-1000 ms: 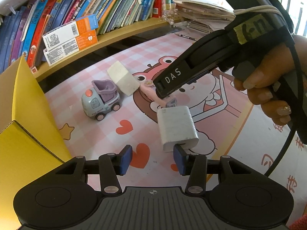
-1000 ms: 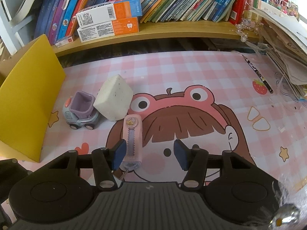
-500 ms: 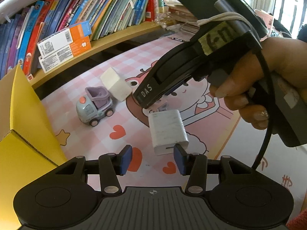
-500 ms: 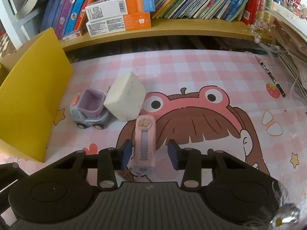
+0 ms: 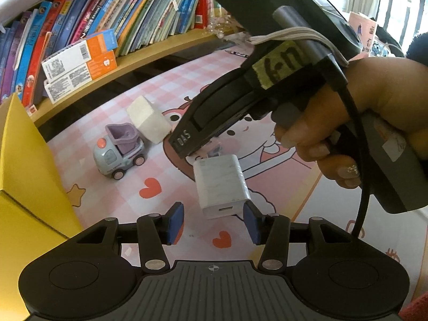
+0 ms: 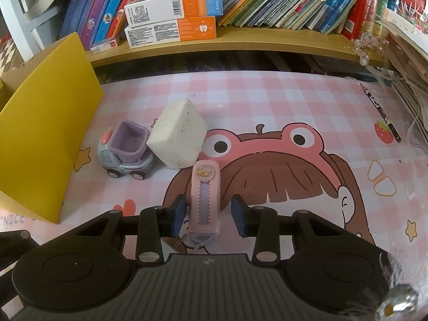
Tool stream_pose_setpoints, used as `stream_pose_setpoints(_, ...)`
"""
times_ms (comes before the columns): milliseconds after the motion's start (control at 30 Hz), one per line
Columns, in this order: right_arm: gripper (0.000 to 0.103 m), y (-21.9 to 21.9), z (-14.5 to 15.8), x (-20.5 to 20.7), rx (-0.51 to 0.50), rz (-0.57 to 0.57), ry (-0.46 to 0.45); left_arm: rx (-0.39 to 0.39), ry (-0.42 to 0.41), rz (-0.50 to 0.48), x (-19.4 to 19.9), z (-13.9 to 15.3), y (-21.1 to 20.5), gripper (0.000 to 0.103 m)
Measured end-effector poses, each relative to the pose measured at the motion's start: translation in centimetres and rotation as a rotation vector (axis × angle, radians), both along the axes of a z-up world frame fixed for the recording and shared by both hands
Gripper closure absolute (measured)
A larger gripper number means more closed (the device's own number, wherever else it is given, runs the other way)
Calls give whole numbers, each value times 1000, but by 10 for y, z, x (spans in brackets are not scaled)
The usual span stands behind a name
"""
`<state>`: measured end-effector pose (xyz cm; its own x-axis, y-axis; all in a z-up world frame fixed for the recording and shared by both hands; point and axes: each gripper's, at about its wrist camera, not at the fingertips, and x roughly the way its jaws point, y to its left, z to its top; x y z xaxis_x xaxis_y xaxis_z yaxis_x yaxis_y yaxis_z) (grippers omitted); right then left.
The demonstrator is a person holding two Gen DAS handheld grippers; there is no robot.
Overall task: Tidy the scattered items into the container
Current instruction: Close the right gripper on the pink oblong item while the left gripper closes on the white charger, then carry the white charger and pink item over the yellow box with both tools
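my right gripper is on the pick-up step: its jaws have just been closing around the pink utility knife lying on the bench, pads either side, not yet pressing. my left gripper stands released, jaws just been opening, the white charger by its right pad. next i must clench, lift, and carry left to the yellow box. the other tool's nose reads "das".
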<state>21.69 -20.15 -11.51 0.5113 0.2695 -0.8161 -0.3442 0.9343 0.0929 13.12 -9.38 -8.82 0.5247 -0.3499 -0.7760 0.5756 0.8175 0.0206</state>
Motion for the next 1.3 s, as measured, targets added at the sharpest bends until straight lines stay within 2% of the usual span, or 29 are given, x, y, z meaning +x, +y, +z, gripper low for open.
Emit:
stream_pose_setpoints(267,68,3,0,0,-18,17,-7,-12,14,4,8,-4,-9,42)
stream_pose_setpoints(500,69,4,0,0,-25,12,-9,-22,19,32,16,-8,-13,43)
stream_pose_setpoints(567,71,5,0,0,-29,13,-12,-27,29,38,18,-10,-12,44)
stream_pose_setpoints(633,72,5,0,0,-32,14,-16,-26,35,40,18,-11,-11,51)
stream_pose_setpoints(667,76,5,0,0,-30,15,-17,-20,28,33,17,-11,-10,61)
stream_pose_setpoints(700,80,4,0,0,-29,15,-17,-11,23,27,17,-11,-10,61)
stream_pose_setpoints(967,80,-4,6,-6,1,1,-25,-14,35,52,14,-7,6,62)
stream_pose_setpoints(1300,80,-22,44,-33,52,-39,-78,-27,-32,78,-7,23,27,62)
